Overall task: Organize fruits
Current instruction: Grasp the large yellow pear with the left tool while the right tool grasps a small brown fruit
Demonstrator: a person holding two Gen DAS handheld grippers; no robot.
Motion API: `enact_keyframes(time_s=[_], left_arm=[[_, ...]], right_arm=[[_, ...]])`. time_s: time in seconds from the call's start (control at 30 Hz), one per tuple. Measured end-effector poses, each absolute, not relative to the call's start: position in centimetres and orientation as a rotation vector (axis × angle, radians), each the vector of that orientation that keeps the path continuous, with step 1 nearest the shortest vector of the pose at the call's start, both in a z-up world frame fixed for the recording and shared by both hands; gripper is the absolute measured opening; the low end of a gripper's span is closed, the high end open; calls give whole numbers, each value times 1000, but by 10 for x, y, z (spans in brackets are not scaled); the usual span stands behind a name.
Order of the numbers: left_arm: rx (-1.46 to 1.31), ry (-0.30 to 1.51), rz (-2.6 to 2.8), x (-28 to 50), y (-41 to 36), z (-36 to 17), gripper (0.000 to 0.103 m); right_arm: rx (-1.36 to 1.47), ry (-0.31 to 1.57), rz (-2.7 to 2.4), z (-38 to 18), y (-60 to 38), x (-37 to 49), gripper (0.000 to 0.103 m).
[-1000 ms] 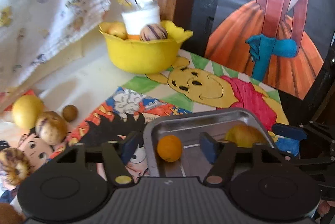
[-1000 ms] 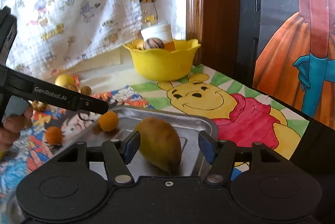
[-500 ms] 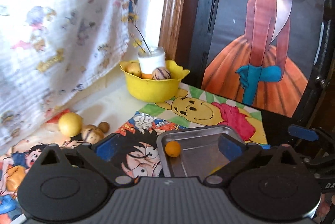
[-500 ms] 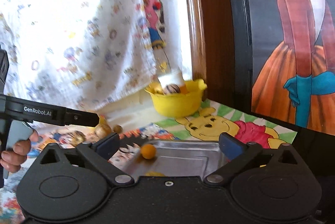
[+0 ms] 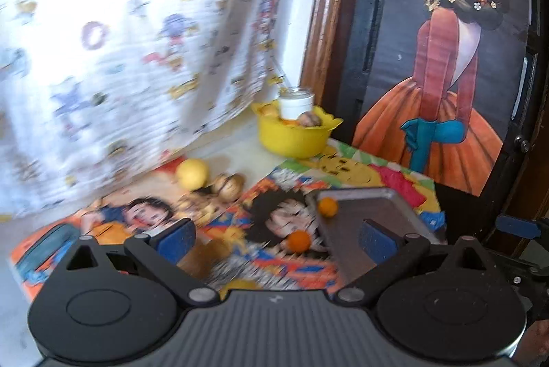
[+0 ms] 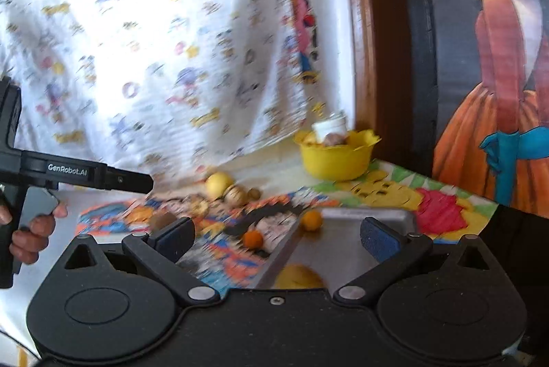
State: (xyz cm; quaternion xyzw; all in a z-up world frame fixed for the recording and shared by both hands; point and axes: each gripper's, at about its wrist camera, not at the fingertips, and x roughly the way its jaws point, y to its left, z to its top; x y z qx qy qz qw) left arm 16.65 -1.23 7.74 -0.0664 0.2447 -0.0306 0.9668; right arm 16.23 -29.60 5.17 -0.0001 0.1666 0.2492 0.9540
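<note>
Left gripper (image 5: 276, 234): jaws are standing wide apart, gripping nothing, hanging above the cartoon mat (image 5: 144, 219).
Right gripper (image 6: 276, 234): jaws are also spread wide and empty, hovering over the near end of the metal tray (image 6: 346, 250).
Fruits placed: one small orange fruit (image 6: 311, 220) is sitting at the tray's far left corner; a yellow-green mango (image 6: 299, 277) is lying at its near edge.
Fruits loose: another small orange fruit (image 5: 299, 240) is lying on the mat just beside the tray; a yellow round fruit (image 5: 193, 173) and brownish fruits (image 5: 229, 185) are clustering farther back.
Step advice: probably going for the nearest loose orange; centring the fingers either side before closing should stop it rolling.
Obstacles: the tray's raised rim is sitting close to that orange; the yellow bowl (image 5: 293, 137) and hanging printed cloth (image 5: 130, 34) are well clear.
</note>
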Motion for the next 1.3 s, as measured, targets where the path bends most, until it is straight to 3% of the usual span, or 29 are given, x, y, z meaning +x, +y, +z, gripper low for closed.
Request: enact_keyframes(time_s=[0.57,0.9,1.3], left_arm=[[-272,632,41,100,61,24,103],[-272,689,22,109,42,10,103],[-204,669,14,138,14,8,103]], right_arm=[[-168,531,617,14,-234,120,102],[-450,608,799,15,-212,156,102],[-633,542,919,28,-205,213,102]])
